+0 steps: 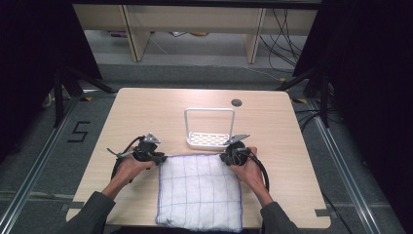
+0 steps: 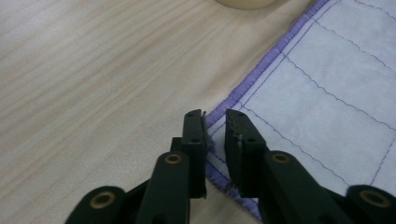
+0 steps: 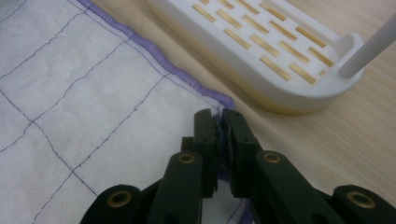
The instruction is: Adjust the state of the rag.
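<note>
Left gripper (image 1: 155, 157): jaws drawn close over the far left corner of the cloth (image 1: 199, 190), purple hem between the pads, a narrow gap visible in the left gripper view. Right gripper (image 1: 228, 157): jaws pressed together, pinching the far right corner of the same cloth. The white quilted cloth lies flat on the table (image 1: 146, 109), spreading from both grippers back toward the person. A white rack (image 1: 209, 139) stands just beyond its far edge, near the right gripper
</note>
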Demonstrator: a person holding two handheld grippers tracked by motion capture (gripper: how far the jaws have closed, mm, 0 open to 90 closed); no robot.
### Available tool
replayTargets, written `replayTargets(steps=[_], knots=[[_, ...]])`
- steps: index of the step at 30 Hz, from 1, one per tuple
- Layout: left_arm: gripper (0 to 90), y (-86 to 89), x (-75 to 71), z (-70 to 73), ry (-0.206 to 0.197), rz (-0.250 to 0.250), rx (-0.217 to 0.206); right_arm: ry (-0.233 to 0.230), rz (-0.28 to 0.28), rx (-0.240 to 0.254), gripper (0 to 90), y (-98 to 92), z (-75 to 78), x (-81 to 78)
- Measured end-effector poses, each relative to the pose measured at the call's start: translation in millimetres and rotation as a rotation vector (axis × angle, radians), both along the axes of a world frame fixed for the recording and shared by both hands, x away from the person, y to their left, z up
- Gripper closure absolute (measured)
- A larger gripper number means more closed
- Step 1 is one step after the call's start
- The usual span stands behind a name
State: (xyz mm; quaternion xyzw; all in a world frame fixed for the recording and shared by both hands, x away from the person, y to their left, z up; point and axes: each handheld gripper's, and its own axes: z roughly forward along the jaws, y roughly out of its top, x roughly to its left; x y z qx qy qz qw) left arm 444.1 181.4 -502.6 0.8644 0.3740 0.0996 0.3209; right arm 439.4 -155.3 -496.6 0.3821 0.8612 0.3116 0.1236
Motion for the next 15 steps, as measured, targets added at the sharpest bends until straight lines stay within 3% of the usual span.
replayTargets(steps=[1,3,15], knots=[[82.5,0.0,0.0,0.0,0.000,0.000,0.000,-0.001,-0.011,0.024,86.2,0.8,-0.2,-0.9],[87.2,0.4,-0.6,1.3,-0.020,-0.010,0.000,0.019,-0.011,0.010,86.7,-0.3,2.2,-1.5],[88.9,0.6,-2.9,8.2,-0.041,-0.023,-0.030,-0.030,0.003,0.026,88.8,-6.4,10.4,-1.4]])
